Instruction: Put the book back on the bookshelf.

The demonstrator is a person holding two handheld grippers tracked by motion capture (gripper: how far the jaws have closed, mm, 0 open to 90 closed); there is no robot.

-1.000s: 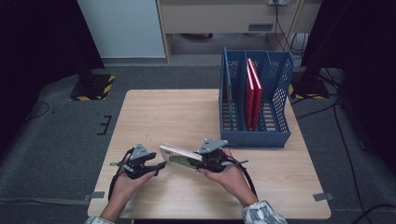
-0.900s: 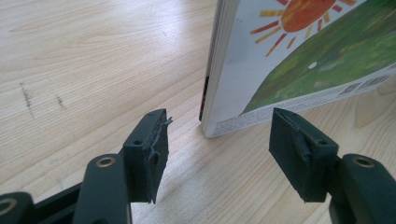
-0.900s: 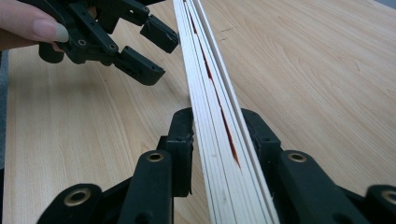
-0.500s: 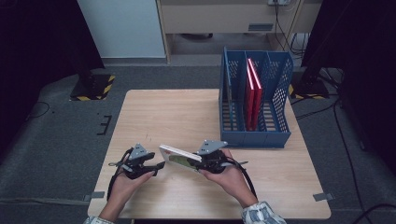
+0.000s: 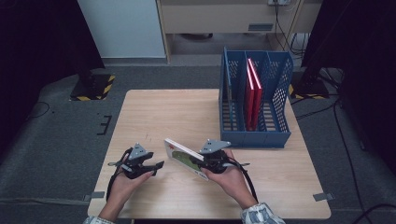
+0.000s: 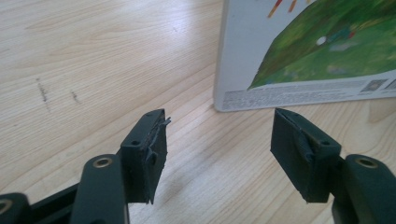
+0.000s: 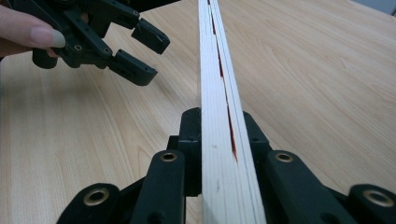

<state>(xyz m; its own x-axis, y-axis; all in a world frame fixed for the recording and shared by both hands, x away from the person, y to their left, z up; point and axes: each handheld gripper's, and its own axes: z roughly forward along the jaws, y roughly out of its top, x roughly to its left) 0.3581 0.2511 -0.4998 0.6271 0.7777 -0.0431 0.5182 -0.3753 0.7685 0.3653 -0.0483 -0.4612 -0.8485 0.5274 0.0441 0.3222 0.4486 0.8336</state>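
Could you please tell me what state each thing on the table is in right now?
Picture book: tilted on its edge, clamped in the right claw, whose jaws have just been closing.
Left claw: open, nothing between its jaws, which have just been opening.
Blue file rack: upright.
Red books: standing in the rack's middle slot.

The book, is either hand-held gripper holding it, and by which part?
The right hand-held gripper clamps the book by its page edge at one end. The left hand-held gripper is open, holding nothing.
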